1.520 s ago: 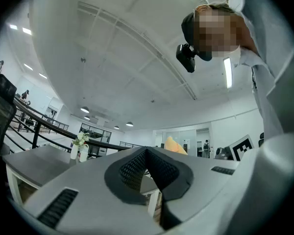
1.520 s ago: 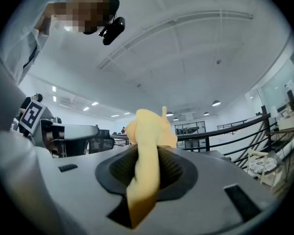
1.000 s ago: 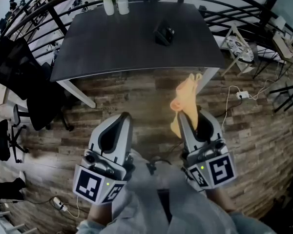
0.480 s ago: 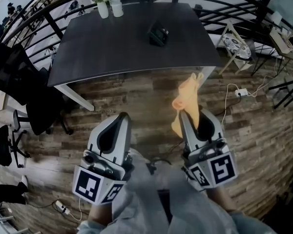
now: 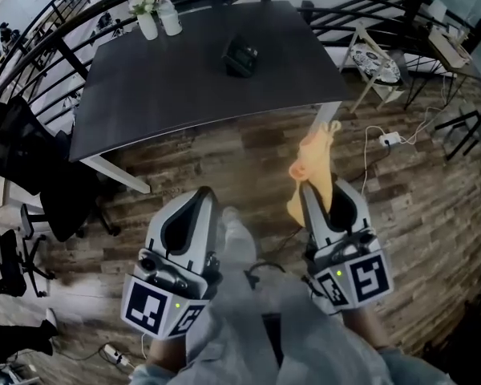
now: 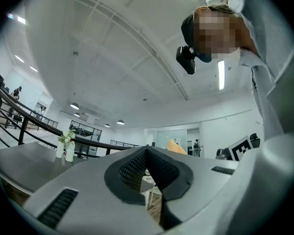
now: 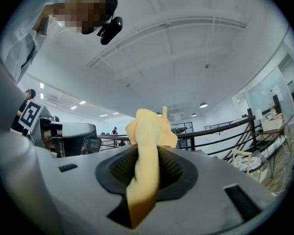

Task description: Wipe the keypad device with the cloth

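Tabletop (image 5: 184,83) has slid up-left in the head view over the last second, and a leg now shows ahead, so the person is probably walking up to it. Wiping not started. Right tool (image 5: 321,192) is clamped on the cloth (image 5: 314,163). Left tool (image 5: 200,197) has its jaws together, nothing between. Keypad (image 5: 240,56) sits mid-tabletop, well apart from both tools. Vases (image 5: 156,18) at the far corner. Wood floor (image 5: 248,147), chairs (image 5: 20,147) at left.

Dark desk (image 5: 184,79) on a wood-plank floor (image 5: 433,215), black railing (image 5: 32,46) curving behind it. Black office chairs (image 5: 16,159) off left. Strip lights (image 6: 220,75) overhead.
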